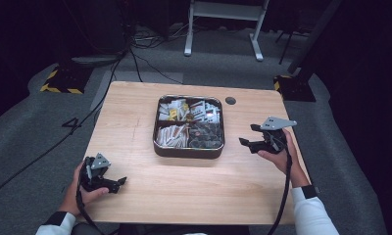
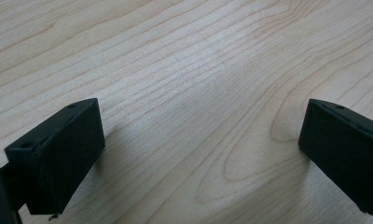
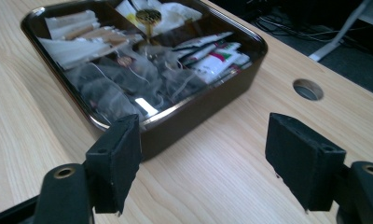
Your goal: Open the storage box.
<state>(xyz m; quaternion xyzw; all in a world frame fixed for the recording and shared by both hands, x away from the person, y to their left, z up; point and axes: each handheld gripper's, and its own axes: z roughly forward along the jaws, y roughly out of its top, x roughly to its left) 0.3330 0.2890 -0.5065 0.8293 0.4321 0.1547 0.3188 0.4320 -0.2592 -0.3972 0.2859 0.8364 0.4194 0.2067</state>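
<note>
A dark square tray (image 1: 189, 150) with four compartments sits at the middle of the wooden table (image 1: 194, 181). It holds tea bags (image 3: 128, 79) and sachets (image 3: 212, 53) under a clear lid. My right gripper (image 1: 250, 135) hovers just right of the tray, jaws wide apart and open, nothing between them. In the right gripper view the tray's wall (image 3: 198, 112) lies close ahead of the right gripper (image 3: 203, 163). My left gripper (image 1: 119, 183) rests near the table's front left corner. In the left gripper view the left gripper (image 2: 201, 149) is open over bare wood.
A round cable hole (image 1: 230, 100) lies in the table behind the tray, also visible as the hole (image 3: 307, 88) in the right gripper view. Cables (image 1: 135, 58) and a white stand's legs (image 1: 223, 29) are on the grey floor beyond. Black-and-yellow floor blocks (image 1: 61, 81) flank the table.
</note>
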